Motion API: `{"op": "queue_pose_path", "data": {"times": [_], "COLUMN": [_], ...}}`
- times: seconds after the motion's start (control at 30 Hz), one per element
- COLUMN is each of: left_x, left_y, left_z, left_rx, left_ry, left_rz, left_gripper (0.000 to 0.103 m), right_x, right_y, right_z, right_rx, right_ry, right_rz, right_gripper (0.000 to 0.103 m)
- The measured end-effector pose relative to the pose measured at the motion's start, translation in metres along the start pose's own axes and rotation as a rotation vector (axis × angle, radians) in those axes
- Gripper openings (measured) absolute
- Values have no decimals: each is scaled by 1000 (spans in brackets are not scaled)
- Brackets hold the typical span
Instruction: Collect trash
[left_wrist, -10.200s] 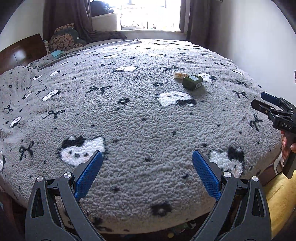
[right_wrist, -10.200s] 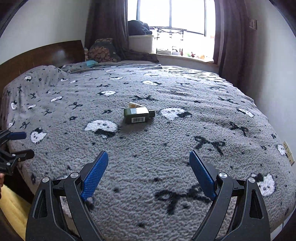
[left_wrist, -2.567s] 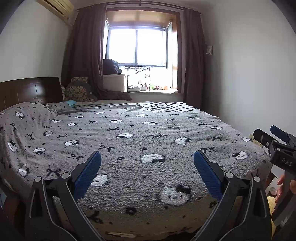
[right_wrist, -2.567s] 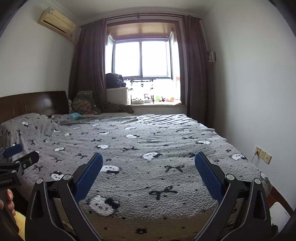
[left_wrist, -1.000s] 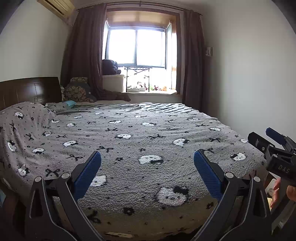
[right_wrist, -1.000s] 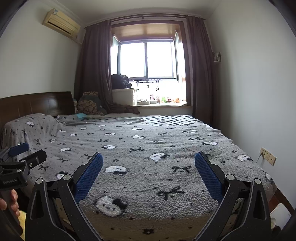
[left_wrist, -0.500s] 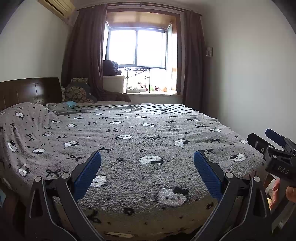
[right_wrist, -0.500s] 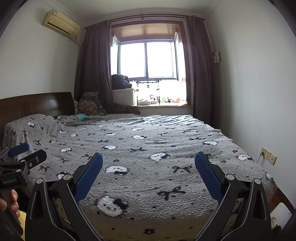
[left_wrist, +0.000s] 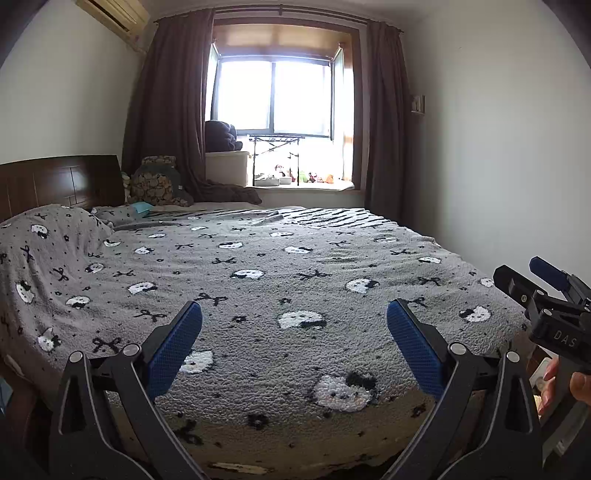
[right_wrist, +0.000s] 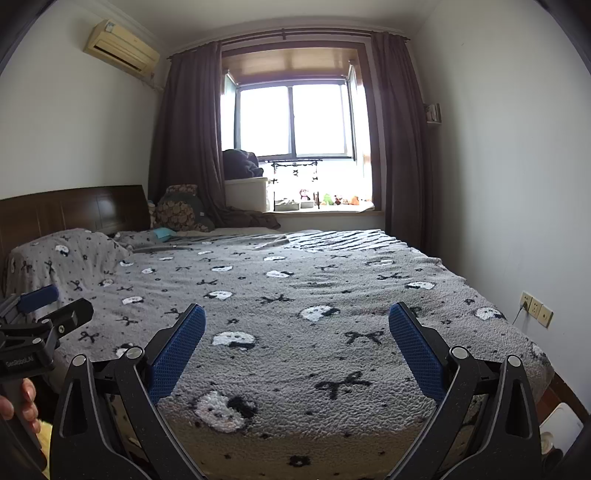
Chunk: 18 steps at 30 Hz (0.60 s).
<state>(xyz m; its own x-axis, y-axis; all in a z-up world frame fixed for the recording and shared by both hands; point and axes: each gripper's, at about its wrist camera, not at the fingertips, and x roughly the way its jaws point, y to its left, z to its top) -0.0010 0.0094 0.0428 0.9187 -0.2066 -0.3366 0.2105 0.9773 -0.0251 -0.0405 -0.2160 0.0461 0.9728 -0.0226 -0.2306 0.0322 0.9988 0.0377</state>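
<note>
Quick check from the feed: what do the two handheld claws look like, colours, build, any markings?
Both match: the left claw and right claw have black angular frames with triangular cut-outs and silver pivot bolts, and blue textured pads on each finger. The right claw's body reads "DAS" in white; the left one's carries small white lettering. No cables or sleeves show.

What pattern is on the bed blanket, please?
The blanket is grey with white cat faces and black bows, clearest in the left wrist view.

My hand (right_wrist: 18, 406) is cut off at the frame's edge; the windowsill toys (right_wrist: 328, 199) are too small to tell.
</note>
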Motion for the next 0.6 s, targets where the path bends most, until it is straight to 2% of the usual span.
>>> {"op": "queue_pose_path", "data": {"times": [0.6], "left_x": [-2], "left_y": [0], "left_z": [3], "left_rx": [-7], "left_ry": [-5], "left_rz": [21], "left_gripper": [95], "right_x": [0], "right_y": [1], "right_z": [0], "right_rx": [2], "right_ry": [0], "right_rz": [-2], "right_gripper": [100]}}
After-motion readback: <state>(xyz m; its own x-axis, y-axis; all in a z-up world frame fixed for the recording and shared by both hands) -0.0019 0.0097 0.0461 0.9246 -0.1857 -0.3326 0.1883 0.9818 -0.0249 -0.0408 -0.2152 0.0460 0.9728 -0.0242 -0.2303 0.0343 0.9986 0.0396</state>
